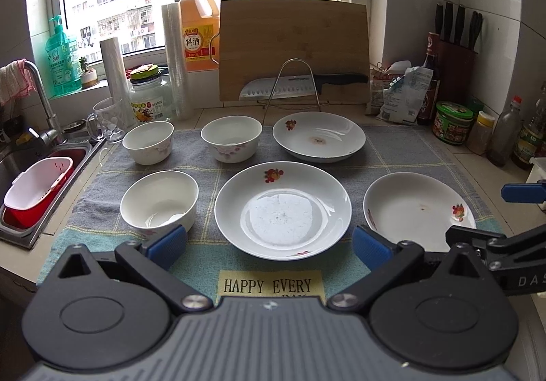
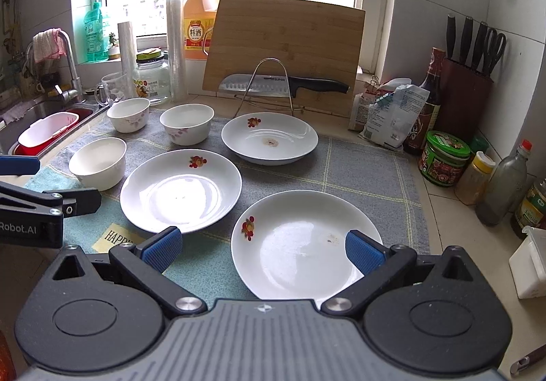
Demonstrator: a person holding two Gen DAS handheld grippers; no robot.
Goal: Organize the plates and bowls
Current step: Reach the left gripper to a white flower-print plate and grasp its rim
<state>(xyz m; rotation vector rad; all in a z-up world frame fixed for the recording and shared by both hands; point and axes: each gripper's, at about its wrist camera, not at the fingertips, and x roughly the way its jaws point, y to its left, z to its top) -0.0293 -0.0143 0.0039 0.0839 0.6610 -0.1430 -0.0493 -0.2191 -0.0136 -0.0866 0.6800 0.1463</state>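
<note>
My ribbed blue rubbery fingertips (image 1: 167,244) sit on matt black plastic arms. Below me, glossy white glazed round plates (image 1: 282,209) and glossy white bowls (image 1: 159,199) rest on a rough grey-and-teal woven cloth mat (image 1: 392,155), before a matt bamboo cutting board (image 1: 293,43).

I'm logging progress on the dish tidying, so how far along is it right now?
Nothing looks done: three plates, near right, middle and far, and three bowls lie singly on the mat, none stacked. Nothing is in hand: left gripper and right gripper are open and empty. All stacking remains.
</note>
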